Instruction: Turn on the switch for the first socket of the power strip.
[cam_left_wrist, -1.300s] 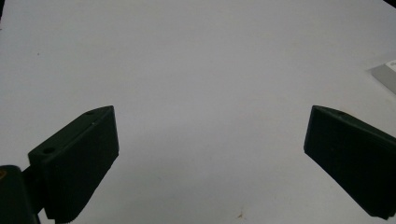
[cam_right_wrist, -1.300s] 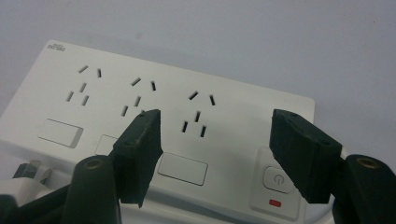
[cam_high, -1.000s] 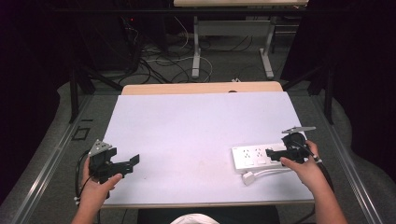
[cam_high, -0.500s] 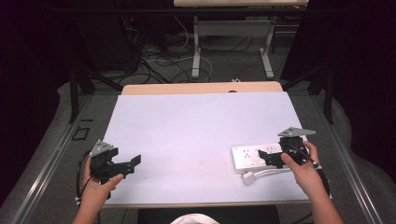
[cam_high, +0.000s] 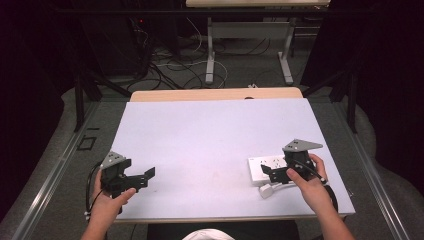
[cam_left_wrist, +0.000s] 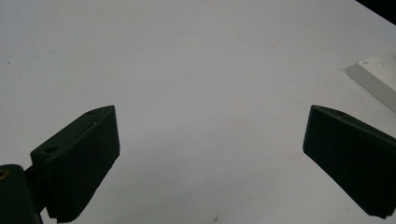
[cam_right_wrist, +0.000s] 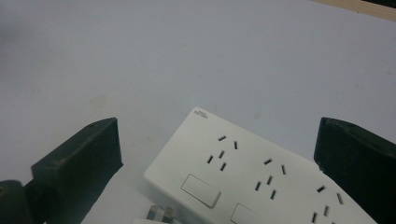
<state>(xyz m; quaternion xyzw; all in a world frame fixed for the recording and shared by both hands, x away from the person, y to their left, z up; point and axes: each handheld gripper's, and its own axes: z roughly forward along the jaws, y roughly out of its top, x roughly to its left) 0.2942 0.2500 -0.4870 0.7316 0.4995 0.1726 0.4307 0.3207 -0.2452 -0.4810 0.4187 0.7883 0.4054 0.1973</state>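
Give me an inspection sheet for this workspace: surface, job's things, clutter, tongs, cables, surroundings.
Surface: white table, bare across the middle.
Job's things: white power strip flat at the right, sockets up; white plug on the table beside its near edge.
Clutter: nothing seen.
Tongs: left tongs open above the near-left table, holding nothing; right tongs open over the strip, not gripping it.
Cables: a black cable loops from the left tongs; floor cables behind the table.
Surroundings: dark room, desk legs behind.
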